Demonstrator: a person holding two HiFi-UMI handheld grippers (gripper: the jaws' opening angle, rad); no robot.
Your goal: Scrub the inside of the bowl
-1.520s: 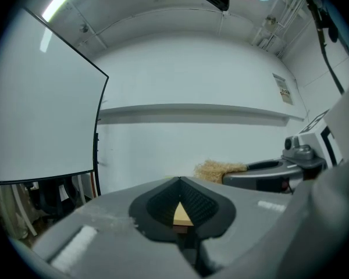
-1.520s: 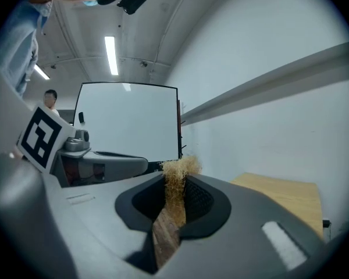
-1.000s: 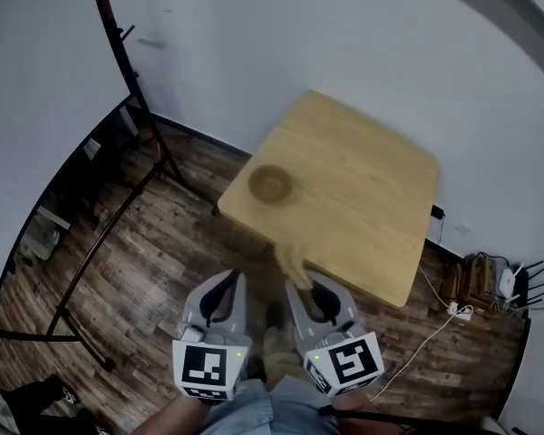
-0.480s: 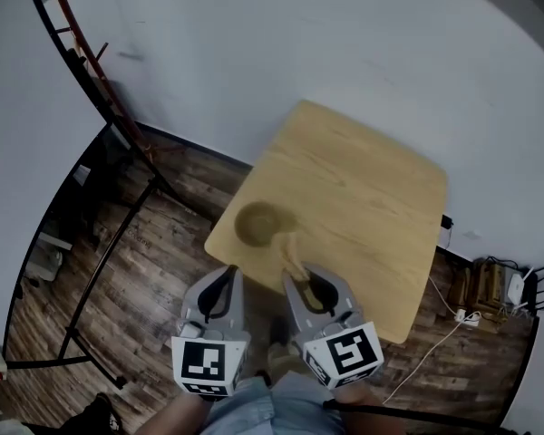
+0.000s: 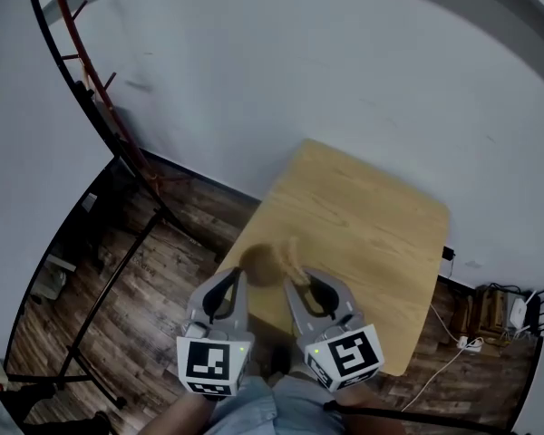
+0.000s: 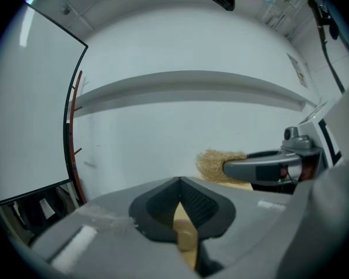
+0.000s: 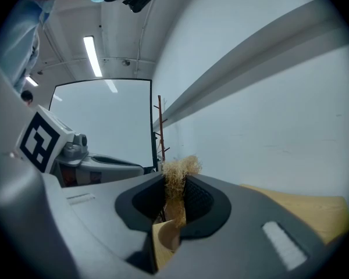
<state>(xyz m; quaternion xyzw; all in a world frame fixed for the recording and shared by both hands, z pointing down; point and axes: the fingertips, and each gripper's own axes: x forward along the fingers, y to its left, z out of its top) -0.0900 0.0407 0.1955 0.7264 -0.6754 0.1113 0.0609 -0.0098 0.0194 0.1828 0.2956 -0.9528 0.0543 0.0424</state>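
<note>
– Wooden bowl (image 5: 261, 264), lower centre of the head view, on the table (image 5: 372, 234) at its near corner. It is blurred, its near rim is cut off by the gripper tips, and its inside is unreadable.
– Left gripper (image 5: 237, 277)?
– Just left of the bowl, jaws pressed together on nothing. Whether it touches the bowl cannot be told.
– Right gripper (image 5: 292, 284)?
– Alongside, level with the left, both pointing up-frame. Its jaws are clamped on a straw-coloured fibre scrubber (image 7: 175, 174), whose tuft stands at the bowl's right rim.

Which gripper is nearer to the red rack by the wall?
Left. The left gripper sits below and right of the red rack; the right gripper, holding the scrubber, is further right.
</note>
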